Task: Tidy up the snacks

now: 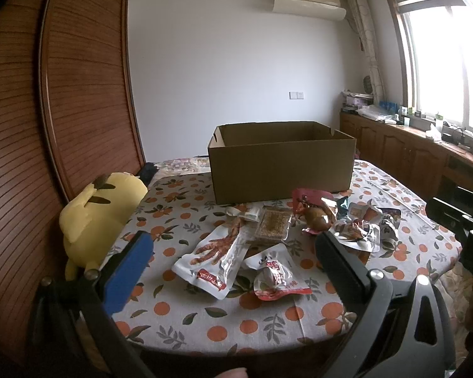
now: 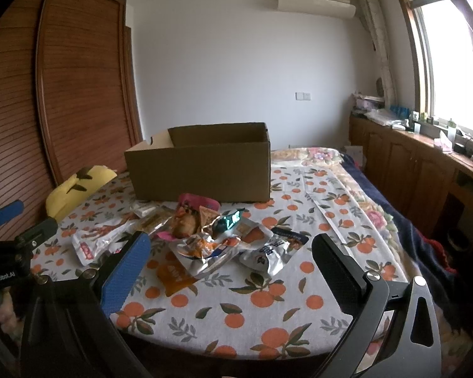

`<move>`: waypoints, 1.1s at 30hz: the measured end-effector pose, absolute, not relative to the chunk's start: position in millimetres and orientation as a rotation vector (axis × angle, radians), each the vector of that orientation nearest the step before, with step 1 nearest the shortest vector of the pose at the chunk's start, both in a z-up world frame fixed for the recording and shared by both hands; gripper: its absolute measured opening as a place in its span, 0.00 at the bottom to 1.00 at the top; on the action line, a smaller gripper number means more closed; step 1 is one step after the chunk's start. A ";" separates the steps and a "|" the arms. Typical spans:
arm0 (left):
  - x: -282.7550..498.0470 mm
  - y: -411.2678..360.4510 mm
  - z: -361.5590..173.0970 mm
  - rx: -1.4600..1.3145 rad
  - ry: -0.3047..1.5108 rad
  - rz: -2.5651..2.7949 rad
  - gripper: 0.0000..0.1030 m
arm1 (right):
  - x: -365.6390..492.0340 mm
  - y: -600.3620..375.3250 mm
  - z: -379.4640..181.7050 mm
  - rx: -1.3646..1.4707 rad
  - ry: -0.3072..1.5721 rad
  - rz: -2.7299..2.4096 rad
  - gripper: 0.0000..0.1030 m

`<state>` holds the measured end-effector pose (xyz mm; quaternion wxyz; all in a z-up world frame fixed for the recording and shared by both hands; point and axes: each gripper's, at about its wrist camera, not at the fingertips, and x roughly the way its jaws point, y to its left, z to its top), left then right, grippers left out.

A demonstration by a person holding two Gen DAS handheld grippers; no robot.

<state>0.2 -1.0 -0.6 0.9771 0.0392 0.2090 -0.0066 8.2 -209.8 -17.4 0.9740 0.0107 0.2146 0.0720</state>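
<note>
Several snack packets lie in a loose pile on the orange-print tablecloth (image 1: 179, 312). A chicken-feet packet (image 1: 211, 260) and a red-white packet (image 1: 276, 275) lie nearest in the left wrist view. An open brown cardboard box (image 1: 280, 165) stands behind the pile; it also shows in the right wrist view (image 2: 201, 170). My left gripper (image 1: 233, 252) is open and empty above the table's near edge. My right gripper (image 2: 231, 250) is open and empty, with a silver packet (image 2: 205, 250), an orange packet (image 2: 175, 275) and a blue-white packet (image 2: 272, 250) ahead of it.
A yellow plush toy (image 1: 94, 217) lies at the table's left edge against a wooden slatted wardrobe (image 1: 78, 94). Wooden cabinets (image 2: 403, 163) with clutter run under the window at right. A floral blanket (image 2: 378, 217) lies beyond the table's right side.
</note>
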 end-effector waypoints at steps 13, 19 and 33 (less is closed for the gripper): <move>1.9 4.5 -2.1 0.070 0.422 -0.010 1.00 | 8.2 -210.5 -19.1 0.025 0.436 0.144 1.00; 2.0 4.8 -2.2 0.068 0.422 -0.010 1.00 | 8.5 -210.7 -19.3 0.027 0.437 0.144 1.00; 0.5 8.4 -3.9 0.059 0.423 -0.016 1.00 | 9.5 -210.6 -18.7 0.030 0.438 0.143 1.00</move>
